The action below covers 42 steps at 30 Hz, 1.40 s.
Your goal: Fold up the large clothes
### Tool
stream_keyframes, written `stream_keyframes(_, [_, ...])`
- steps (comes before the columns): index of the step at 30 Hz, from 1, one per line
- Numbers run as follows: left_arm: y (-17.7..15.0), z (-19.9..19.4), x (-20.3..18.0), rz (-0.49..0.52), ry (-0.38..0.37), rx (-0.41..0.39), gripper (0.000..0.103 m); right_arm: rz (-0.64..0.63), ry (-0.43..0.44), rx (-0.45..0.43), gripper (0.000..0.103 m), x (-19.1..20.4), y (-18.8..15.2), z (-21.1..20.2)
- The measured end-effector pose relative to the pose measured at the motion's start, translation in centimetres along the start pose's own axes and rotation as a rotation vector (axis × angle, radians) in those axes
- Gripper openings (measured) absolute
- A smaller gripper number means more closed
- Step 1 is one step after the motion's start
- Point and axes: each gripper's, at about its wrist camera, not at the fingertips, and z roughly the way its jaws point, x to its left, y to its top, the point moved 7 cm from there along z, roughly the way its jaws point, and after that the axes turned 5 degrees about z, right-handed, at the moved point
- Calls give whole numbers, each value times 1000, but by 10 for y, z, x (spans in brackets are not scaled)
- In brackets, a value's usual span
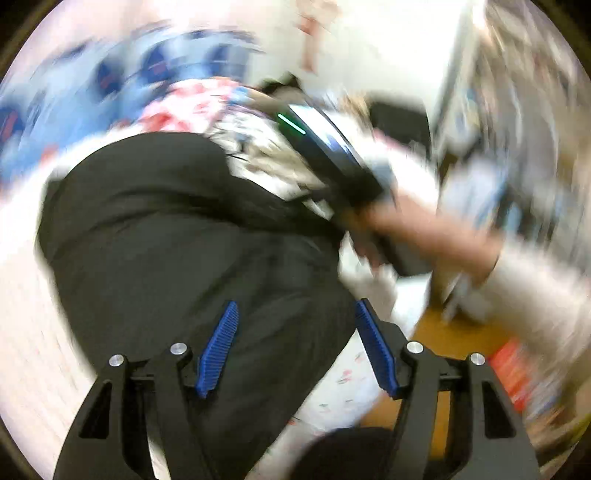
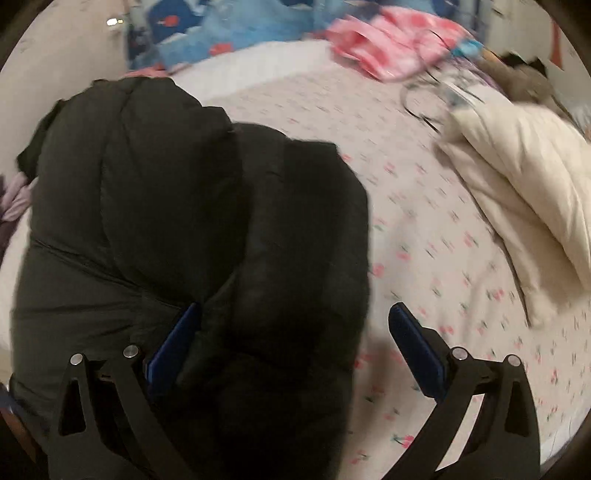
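A bulky black padded jacket (image 2: 177, 206) lies bunched on the flower-print bed sheet (image 2: 443, 258). My right gripper (image 2: 295, 332) hovers over its near edge with the jaws wide apart. Its left pad (image 2: 177, 343) sits against a crease of the jacket, while the right pad (image 2: 413, 347) hangs free above the sheet. In the blurred left wrist view the same jacket (image 1: 177, 229) fills the middle. My left gripper (image 1: 295, 332) stands open just above it, and neither pad presses on the fabric. A person's hand (image 1: 417, 229) carries the right gripper's body (image 1: 325, 147) at the jacket's far right edge.
A cream pillow or quilt (image 2: 517, 177) lies at the right of the bed. Pink cloth (image 2: 399, 40) and blue patterned bedding (image 2: 229, 33) are at the far side. The bed edge and a wooden floor (image 1: 454, 332) show at lower right in the left wrist view.
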Motion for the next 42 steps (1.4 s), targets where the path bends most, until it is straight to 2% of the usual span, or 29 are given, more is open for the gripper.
stream_keyframes(3, [-10, -26, 75, -314, -31, -82, 64, 62, 25, 39, 97, -20, -12, -4])
stream_keyframes(4, [-19, -27, 107, -437, -39, -94, 64, 84, 47, 56, 97, -22, -13, 0])
stream_keyframes(5, [-27, -22, 130, -518, -52, -92, 64, 100, 73, 70, 97, -20, -17, 4])
stream_keyframes(7, [-37, -1, 155, -617, -89, -70, 64, 110, 92, 77, 97, -16, -18, 10])
stream_keyframes(8, [-40, 8, 163, -654, -118, -65, 68, 111, 90, 70, 97, -13, -19, 13])
stream_keyframes(9, [-42, 16, 169, -683, -145, -73, 74, 116, 90, 63, 97, -10, -21, 14])
stream_keyframes(10, [-41, 25, 174, -712, -175, -85, 84, 125, 97, 57, 97, -7, -22, 16])
stream_keyframes(11, [-40, 34, 177, -729, -176, -82, 86, 140, 115, 45, 97, -2, -22, 20])
stream_keyframes(13, [-34, 45, 173, -703, -152, -72, 86, 146, 141, 10, 97, 8, -22, 25])
stream_keyframes(16, [-15, 26, 170, -592, -98, -113, 85, 200, 236, -47, 97, 45, -17, 31])
stream_keyframes(19, [4, -29, 190, -468, 33, -155, 84, 201, 360, -58, 97, 101, -8, 38])
stream_keyframes(20, [5, -53, 201, -438, 87, -162, 84, 174, 413, -47, 97, 132, -6, 43])
stream_keyframes(22, [-3, -90, 225, -404, 188, -127, 84, 109, 476, -5, 97, 185, -9, 55])
stream_keyframes(23, [-19, -108, 241, -392, 248, -69, 84, 59, 479, 35, 97, 215, -16, 66])
stream_keyframes(24, [-43, -119, 258, -401, 299, 28, 84, 8, 462, 73, 97, 238, -24, 76])
stream_keyframes(25, [-65, -125, 272, -430, 333, 98, 84, -40, 439, 96, 97, 254, -32, 83])
stream_keyframes(26, [-86, -133, 285, -476, 350, 132, 83, -76, 428, 95, 97, 266, -37, 87])
stream_keyframes(28, [-112, -160, 299, -540, 372, 90, 83, -95, 411, 101, 97, 271, -42, 88])
stream_keyframes(29, [-112, -172, 300, -531, 395, 55, 83, -96, 383, 105, 97, 268, -46, 86])
stream_keyframes(30, [-106, -183, 299, -516, 415, -2, 83, -91, 369, 116, 97, 263, -48, 85])
stream_keyframes(31, [-90, -190, 296, -503, 401, -91, 83, -82, 357, 141, 97, 256, -51, 84])
stream_keyframes(33, [-71, -181, 292, -476, 376, -147, 83, -84, 321, 161, 97, 249, -53, 75])
stream_keyframes(34, [-61, -167, 290, -443, 359, -138, 83, -90, 293, 159, 97, 246, -52, 67])
stream_keyframes(36, [-62, -136, 288, -398, 328, -62, 83, -98, 207, 88, 97, 239, -37, 41])
stream_keyframes(37, [-64, -115, 287, -361, 344, -13, 83, -103, 179, 26, 97, 240, -27, 26])
stream_keyframes(38, [-66, -100, 284, -308, 380, 19, 83, -113, 167, -85, 97, 246, -10, 1])
stream_keyframes(40, [-66, -90, 276, -263, 371, 10, 83, -153, 170, -225, 97, 264, 17, -27])
stream_keyframes(42, [-71, -91, 274, -249, 358, -5, 83, -204, 171, -285, 97, 290, 38, -33])
